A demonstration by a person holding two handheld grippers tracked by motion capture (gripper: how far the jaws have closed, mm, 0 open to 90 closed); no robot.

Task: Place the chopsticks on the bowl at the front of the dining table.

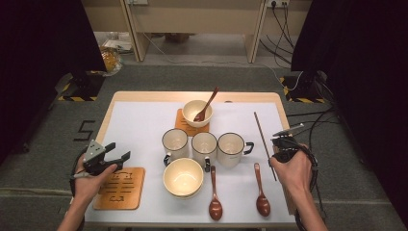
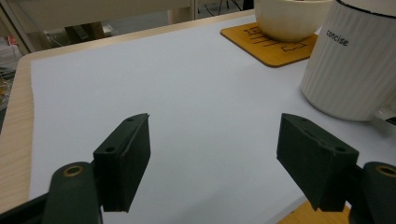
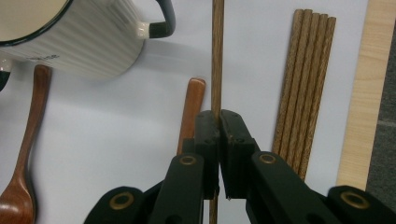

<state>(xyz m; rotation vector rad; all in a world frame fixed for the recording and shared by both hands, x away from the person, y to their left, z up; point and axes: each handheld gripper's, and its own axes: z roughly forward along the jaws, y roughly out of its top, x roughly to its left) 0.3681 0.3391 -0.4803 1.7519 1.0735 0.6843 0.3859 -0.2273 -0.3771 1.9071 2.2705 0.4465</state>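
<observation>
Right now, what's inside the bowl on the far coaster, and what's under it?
A wooden spoon leans inside the far bowl, handle rising over the rim to the right. The bowl stands on a wooden coaster; the part of the coaster beneath the bowl is covered.

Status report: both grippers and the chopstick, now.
Right gripper shut on single chopstick. Left gripper open, holding nothing. Mug close beside chopstick.
</observation>
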